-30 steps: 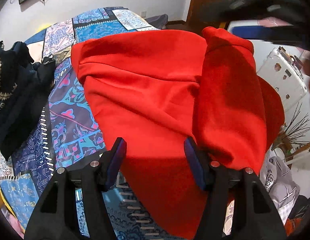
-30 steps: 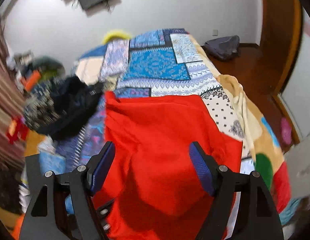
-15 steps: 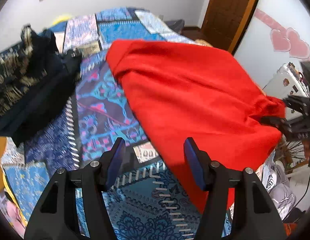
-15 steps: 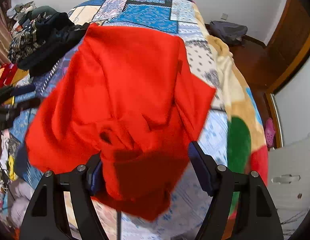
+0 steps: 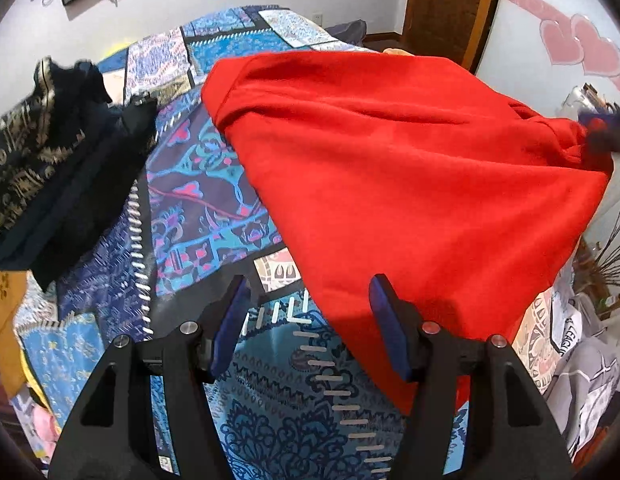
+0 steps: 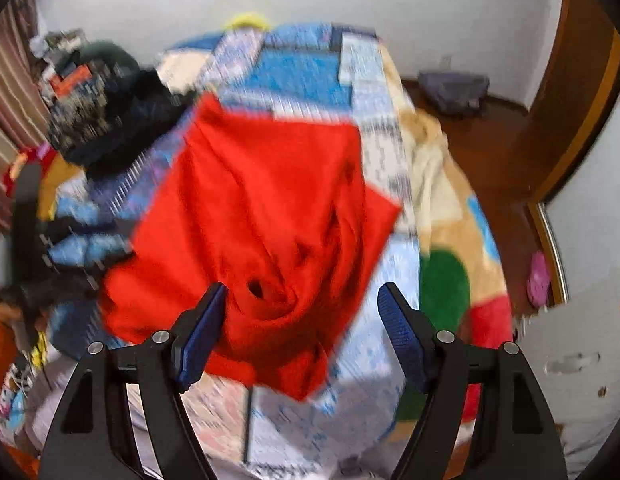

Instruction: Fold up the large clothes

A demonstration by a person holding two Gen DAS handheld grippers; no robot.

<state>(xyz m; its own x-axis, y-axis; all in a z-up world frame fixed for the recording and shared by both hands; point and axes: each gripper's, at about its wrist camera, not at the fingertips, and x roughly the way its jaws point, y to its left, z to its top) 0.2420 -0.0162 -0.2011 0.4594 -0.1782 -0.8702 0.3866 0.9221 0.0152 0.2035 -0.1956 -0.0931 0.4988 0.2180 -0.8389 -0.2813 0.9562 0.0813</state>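
Note:
A large red garment (image 5: 409, 168) lies spread over the patterned bed cover (image 5: 198, 208), its near edge hanging over the bed's side. It also shows in the blurred right wrist view (image 6: 270, 220), bunched at its near end. My left gripper (image 5: 308, 320) is open and empty, its right finger over the garment's near edge. My right gripper (image 6: 302, 320) is open just above the bunched red cloth. The right gripper shows blurred at the far right of the left wrist view (image 5: 601, 132), beside the garment's bunched corner.
A pile of dark clothes (image 5: 58, 152) lies on the bed's left side and shows in the right wrist view (image 6: 106, 120). A wooden door (image 5: 449, 4) and a white cabinet (image 6: 581, 352) stand to the right. A grey bag (image 6: 453, 88) lies on the floor.
The garment was laid out flatter and pulled toward the bed's right edge. The left gripper drew back off it. The right gripper has opened off the bunched corner and is moving.

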